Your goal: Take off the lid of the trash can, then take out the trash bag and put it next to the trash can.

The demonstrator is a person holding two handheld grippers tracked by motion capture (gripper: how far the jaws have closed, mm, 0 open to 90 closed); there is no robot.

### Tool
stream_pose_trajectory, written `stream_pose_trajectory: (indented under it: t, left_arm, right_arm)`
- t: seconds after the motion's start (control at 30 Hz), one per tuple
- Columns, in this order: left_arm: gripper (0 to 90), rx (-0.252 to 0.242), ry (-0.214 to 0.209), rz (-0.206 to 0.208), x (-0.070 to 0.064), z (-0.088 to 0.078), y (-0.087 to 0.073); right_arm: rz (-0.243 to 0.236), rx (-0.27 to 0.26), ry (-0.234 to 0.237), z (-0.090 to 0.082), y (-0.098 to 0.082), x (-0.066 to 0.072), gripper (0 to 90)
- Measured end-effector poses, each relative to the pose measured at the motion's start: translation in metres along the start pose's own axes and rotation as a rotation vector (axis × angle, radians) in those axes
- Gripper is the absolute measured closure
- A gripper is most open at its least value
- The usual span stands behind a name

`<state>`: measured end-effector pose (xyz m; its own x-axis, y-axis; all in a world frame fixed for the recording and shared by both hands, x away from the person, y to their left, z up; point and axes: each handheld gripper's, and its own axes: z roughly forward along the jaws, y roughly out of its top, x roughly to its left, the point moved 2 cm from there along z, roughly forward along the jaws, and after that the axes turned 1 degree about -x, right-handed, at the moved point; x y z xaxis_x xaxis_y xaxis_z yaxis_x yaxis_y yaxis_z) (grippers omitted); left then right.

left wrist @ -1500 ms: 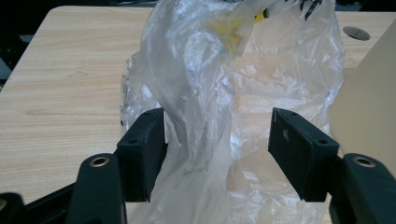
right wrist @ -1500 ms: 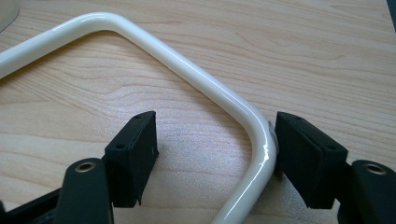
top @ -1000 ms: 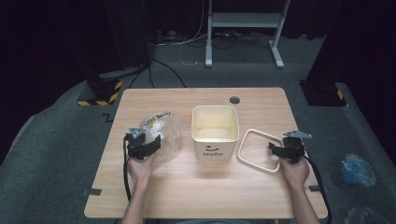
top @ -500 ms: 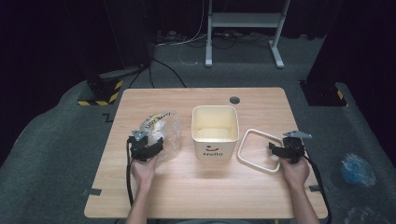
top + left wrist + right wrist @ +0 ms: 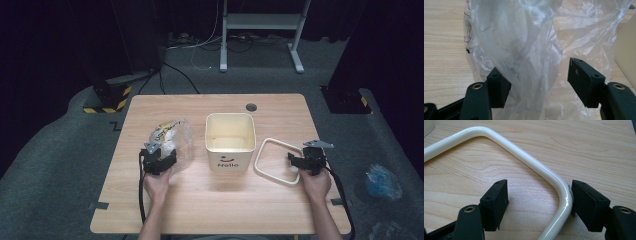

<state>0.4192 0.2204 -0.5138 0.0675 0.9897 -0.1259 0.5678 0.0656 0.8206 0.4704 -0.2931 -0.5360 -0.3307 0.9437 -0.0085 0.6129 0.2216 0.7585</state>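
Now the left gripper (image 5: 537, 82), jaws apart, straddles a clear plastic bag (image 5: 524, 50); the right gripper (image 5: 539, 202), jaws apart, straddles a cream frame (image 5: 529, 165) beside the empty bin (image 5: 230, 141).

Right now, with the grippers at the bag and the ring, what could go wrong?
The plastic bag is thin and crumpled between the open left gripper, so it might slip or tear when pinched. The white ring is smooth and glossy, lying against one pad of the open right gripper; it could slide away.
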Motion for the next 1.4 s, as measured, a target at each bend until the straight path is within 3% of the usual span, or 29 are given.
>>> stream_pose_trajectory:
  t: [0.23,0.57,1.4]
  left_arm:
    - [36.4,0.023,0.007,0.002,-0.001,0.007,-0.003]
    - [36.6,0.005,0.014,-0.007,-0.001,0.01,-0.011]
    - [36.0,0.027,0.031,-0.017,0.002,0.018,-0.016]
  right_arm:
    - [0.001,0.0,-0.001,0.0,0.0,0.0,31.0]
    - [0.0,0.0,0.0,0.0,0.0,0.0,31.0]
    - [0.003,0.001,0.001,0.0,0.0,0.0,31.0]
